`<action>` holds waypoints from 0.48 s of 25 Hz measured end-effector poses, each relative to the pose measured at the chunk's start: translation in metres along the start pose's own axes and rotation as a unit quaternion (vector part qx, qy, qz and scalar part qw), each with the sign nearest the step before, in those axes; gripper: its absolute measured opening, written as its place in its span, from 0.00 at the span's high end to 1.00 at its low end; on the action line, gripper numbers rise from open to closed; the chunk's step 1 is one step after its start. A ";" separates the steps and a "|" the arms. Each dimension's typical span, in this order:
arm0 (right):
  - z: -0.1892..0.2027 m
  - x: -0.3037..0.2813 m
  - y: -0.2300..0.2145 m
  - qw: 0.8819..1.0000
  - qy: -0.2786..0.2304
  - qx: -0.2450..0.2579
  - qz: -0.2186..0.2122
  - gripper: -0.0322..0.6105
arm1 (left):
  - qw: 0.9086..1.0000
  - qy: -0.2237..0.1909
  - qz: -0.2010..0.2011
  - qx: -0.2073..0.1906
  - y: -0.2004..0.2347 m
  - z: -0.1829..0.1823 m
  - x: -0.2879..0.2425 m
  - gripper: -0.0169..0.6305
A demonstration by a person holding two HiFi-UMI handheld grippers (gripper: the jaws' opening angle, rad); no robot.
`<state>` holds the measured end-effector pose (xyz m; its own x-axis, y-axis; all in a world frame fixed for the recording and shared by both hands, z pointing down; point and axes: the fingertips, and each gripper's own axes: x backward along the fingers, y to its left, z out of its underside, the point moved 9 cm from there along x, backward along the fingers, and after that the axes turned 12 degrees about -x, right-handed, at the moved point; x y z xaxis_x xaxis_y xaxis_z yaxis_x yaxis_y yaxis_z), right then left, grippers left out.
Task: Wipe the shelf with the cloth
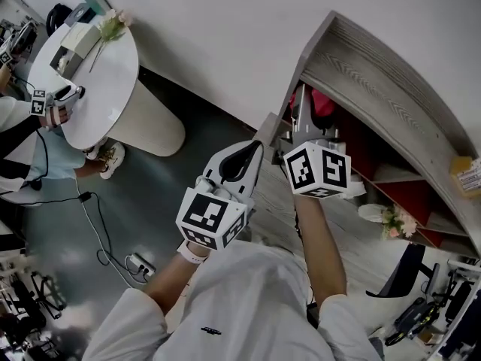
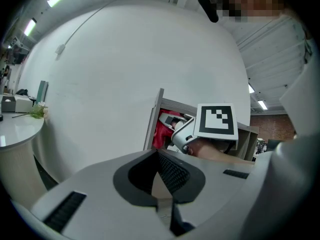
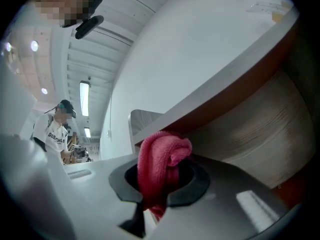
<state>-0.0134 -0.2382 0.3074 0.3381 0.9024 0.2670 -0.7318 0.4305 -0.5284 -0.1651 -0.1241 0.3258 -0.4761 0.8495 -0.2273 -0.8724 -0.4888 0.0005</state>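
Observation:
A red cloth [image 3: 161, 166] is bunched between the jaws of my right gripper [image 3: 159, 176], which is shut on it. In the head view the right gripper [image 1: 304, 128] reaches into the upper left corner of the grey wood-grain shelf [image 1: 376, 77], and the cloth [image 1: 322, 104] shows just beyond it against the shelf's inside. A shelf board [image 3: 220, 86] runs right above the cloth. My left gripper [image 1: 254, 153] hangs just left of the shelf's side panel, shut with nothing in it. From the left gripper [image 2: 160, 171] I see the right gripper's marker cube [image 2: 216, 121] and the cloth [image 2: 161, 130].
A round white table [image 1: 113, 89] with a box and flowers stands at the far left, and a person's hand holds another gripper there. Cables and a power strip [image 1: 140, 263] lie on the floor. Flowers [image 1: 396, 220] and a box [image 1: 467, 174] sit on the shelves. A second person [image 3: 57, 131] stands behind.

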 end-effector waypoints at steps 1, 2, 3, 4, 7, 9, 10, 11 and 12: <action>0.001 -0.002 -0.003 1.000 0.000 -0.007 0.004 0.88 | 1.000 0.002 0.000 0.000 0.001 0.001 0.001 0.97; 0.003 -0.004 -0.007 1.000 0.006 -0.018 0.007 0.88 | 1.000 0.003 0.000 0.001 0.002 0.003 0.001 0.97; 0.005 -0.005 -0.012 0.999 0.016 -0.033 0.008 0.88 | 1.000 0.004 0.000 0.003 0.003 0.004 0.002 0.97; 0.009 -0.004 -0.017 0.998 0.029 -0.048 0.008 0.88 | 1.000 0.006 0.000 0.004 0.004 0.006 0.002 0.97; 0.025 0.001 -0.027 0.996 0.063 -0.067 0.016 0.88 | 1.000 0.011 0.002 0.007 0.006 0.011 0.001 0.97; 0.034 0.003 -0.032 0.994 0.073 -0.075 0.026 0.88 | 1.000 0.014 0.005 0.008 0.005 0.014 -0.001 0.97; 0.037 0.005 -0.034 0.993 0.079 -0.079 0.033 0.88 | 1.000 0.016 0.007 0.009 0.005 0.016 -0.002 0.97; 0.040 0.006 -0.037 0.992 0.089 -0.081 0.044 0.88 | 1.000 0.016 0.009 0.010 0.004 0.017 -0.003 0.97; 0.045 0.007 -0.040 0.989 0.106 -0.081 0.062 0.88 | 1.000 0.017 0.009 0.011 0.003 0.017 -0.004 0.97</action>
<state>-0.0083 -0.2497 0.3663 0.3813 0.9241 0.0267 -0.6763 0.2985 -0.6734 -0.1682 -0.1255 0.3437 -0.4887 0.8329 -0.2596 -0.8658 -0.4997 0.0269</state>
